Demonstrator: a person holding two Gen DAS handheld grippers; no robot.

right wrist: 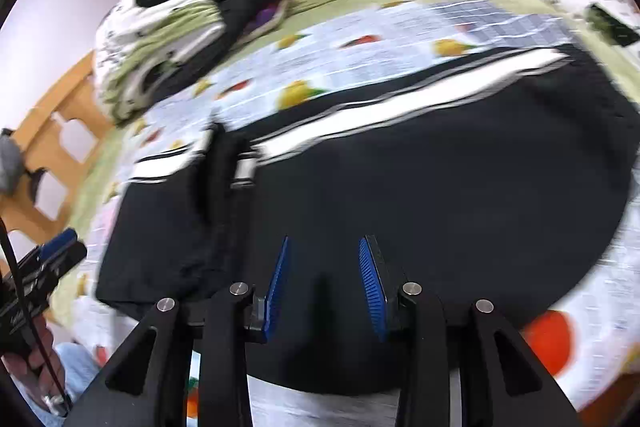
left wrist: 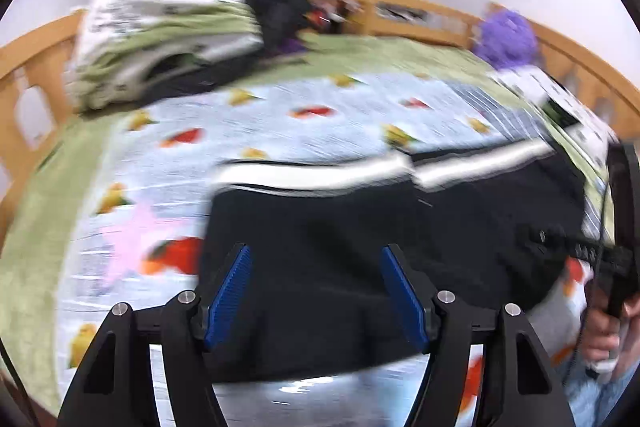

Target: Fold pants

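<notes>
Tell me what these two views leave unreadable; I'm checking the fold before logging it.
- Pants: near hem, left wrist view, hidden behind the left gripper.
- Fold layers: right wrist view, lost in motion blur and black cloth.
- Right gripper: any cloth contact, black on black.
- Bedding pile: contents blurred, left wrist view.
</notes>
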